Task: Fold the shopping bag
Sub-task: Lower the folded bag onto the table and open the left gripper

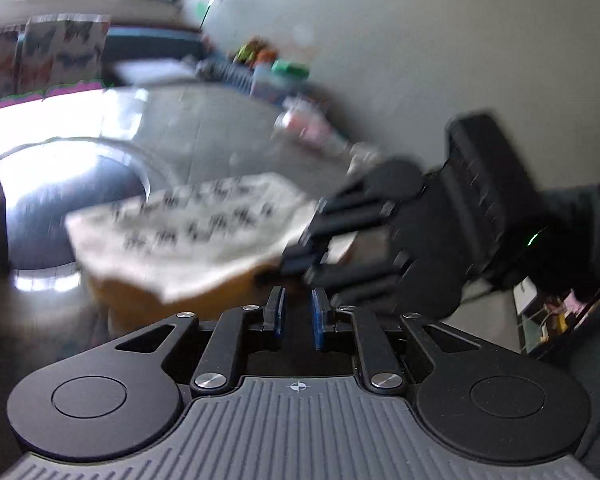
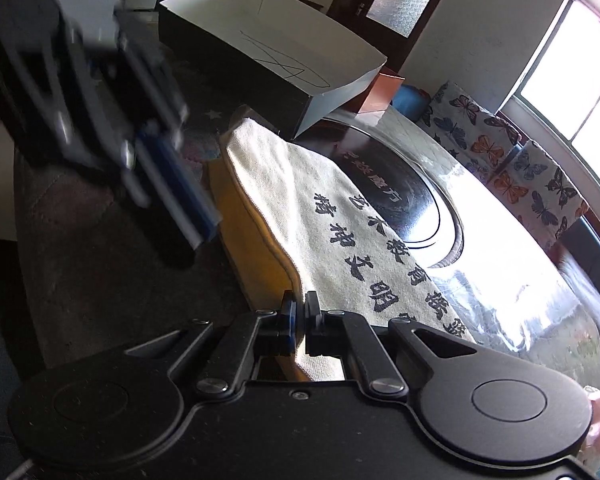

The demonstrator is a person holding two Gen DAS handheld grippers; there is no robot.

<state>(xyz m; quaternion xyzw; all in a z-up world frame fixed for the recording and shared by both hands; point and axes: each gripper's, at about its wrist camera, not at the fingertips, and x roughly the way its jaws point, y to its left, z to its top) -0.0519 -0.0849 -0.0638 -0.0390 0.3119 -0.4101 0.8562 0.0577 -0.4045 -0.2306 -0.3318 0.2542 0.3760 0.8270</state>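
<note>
A cream canvas shopping bag [image 2: 340, 216] with black printed characters and a yellow-orange underside lies on the round glass table [image 2: 512, 248]. My right gripper [image 2: 300, 306] is shut on the bag's near edge, with fabric pinched between its pads. In the left wrist view the bag [image 1: 188, 232] is blurred, and the right gripper [image 1: 296, 264] clamps its right corner. My left gripper [image 1: 298, 300] hovers just in front of the bag with a narrow gap between its blue pads and nothing in it. In the right wrist view the left gripper [image 2: 204, 228] is blurred and hangs in the air left of the bag.
A white open cardboard box [image 2: 268, 40] and a small brown box [image 2: 380, 92] stand at the table's far side. Butterfly-patterned chair backs [image 2: 500, 148] line the window side. A raised round turntable [image 2: 412, 184] sits mid-table. Bottles and packets [image 1: 300, 120] stand along the wall.
</note>
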